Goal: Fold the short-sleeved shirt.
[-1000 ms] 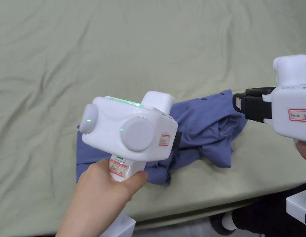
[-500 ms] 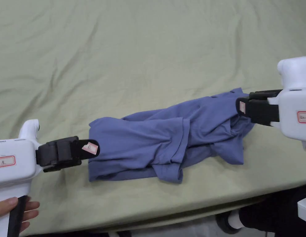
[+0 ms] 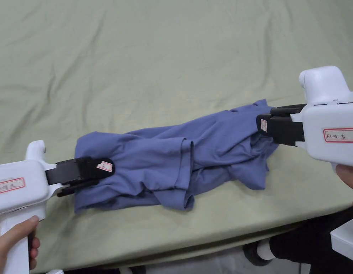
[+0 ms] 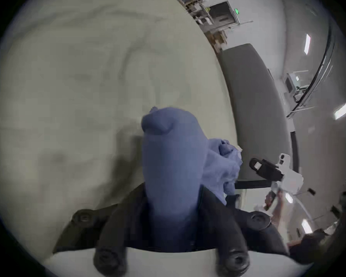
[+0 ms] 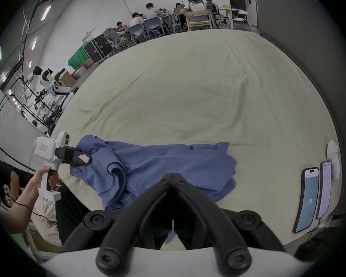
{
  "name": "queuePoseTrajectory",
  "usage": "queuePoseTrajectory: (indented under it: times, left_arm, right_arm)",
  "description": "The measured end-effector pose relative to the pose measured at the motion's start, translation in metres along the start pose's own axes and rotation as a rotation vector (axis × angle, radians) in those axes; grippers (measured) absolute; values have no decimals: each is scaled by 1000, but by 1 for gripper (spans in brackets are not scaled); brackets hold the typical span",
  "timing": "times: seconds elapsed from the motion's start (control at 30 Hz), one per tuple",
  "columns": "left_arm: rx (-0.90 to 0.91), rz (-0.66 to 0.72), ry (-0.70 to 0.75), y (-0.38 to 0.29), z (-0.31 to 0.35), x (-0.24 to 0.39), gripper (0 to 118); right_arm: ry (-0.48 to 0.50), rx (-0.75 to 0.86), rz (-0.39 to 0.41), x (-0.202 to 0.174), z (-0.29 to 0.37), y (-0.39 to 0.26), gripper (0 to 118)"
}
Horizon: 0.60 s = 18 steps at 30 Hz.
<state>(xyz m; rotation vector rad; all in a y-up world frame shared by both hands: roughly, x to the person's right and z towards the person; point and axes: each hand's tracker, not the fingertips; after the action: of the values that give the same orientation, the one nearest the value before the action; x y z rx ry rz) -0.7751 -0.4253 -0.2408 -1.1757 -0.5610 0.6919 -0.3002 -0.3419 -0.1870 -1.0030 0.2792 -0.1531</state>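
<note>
My jaws, left gripper (image 3: 101,167): black, blunt-tipped, closed on the left end of the blue shirt (image 3: 172,160); in the left gripper view a smooth tube of the cloth runs up out from between them at lower centre. Right gripper (image 3: 265,125): black jaws brought together tip to tip, as the right gripper view shows at lower centre; a sliver of blue cloth shows in the slit between them. In the head view their tips sit on the right end of the shirt, at centre right.

Shirt: soft matte knit, slate blue, drawn into a long rumpled band across the middle of the head view, with a sleeve fold at its centre and bunched folds at the right end. It lies near the lower edge of the bed (image 3: 172,53), whose cover is a pale olive sheet with shallow creases.

Gripper bodies: glossy white moulded plastic with pistol grips, one in my left hand (image 3: 13,239) at lower left. Each carries a red-bordered white label with handwriting too small to read; a small pinkish tag sits on each jaw tip.

Right gripper view, lower right: two phones (image 5: 308,199) lying side by side on the sheet, screens lit. Upper part: people seated at tables, and a white robot (image 5: 52,85) at left.
</note>
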Motion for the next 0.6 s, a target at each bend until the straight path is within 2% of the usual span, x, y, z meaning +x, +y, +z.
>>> queuePoseTrajectory:
  times: [0.03,0.1,0.2,0.27,0.37,0.5,0.6]
  left_arm:
    - [9,-11,38,3,7,3,19]
    - [51,77,19,7,27,-2,19]
    - [121,147,148,15,66,9,19]
    - [136,70,326,16,81,26,19]
    - [118,40,430,13,73,59,19]
    - [94,-111,449,8,33,114,19]
    - [15,-203,363,9,-17,155,19]
  right_arm:
    - [-1,3,0,1,1,1,3]
    - [4,11,1,2,3,5,3]
    - [5,23,12,5,5,13,3]
    - [9,37,8,9,5,18,3]
    - [4,46,6,15,2,22,3]
    - [-23,51,9,25,5,23,3]
    - [-22,72,-14,37,13,21,3]
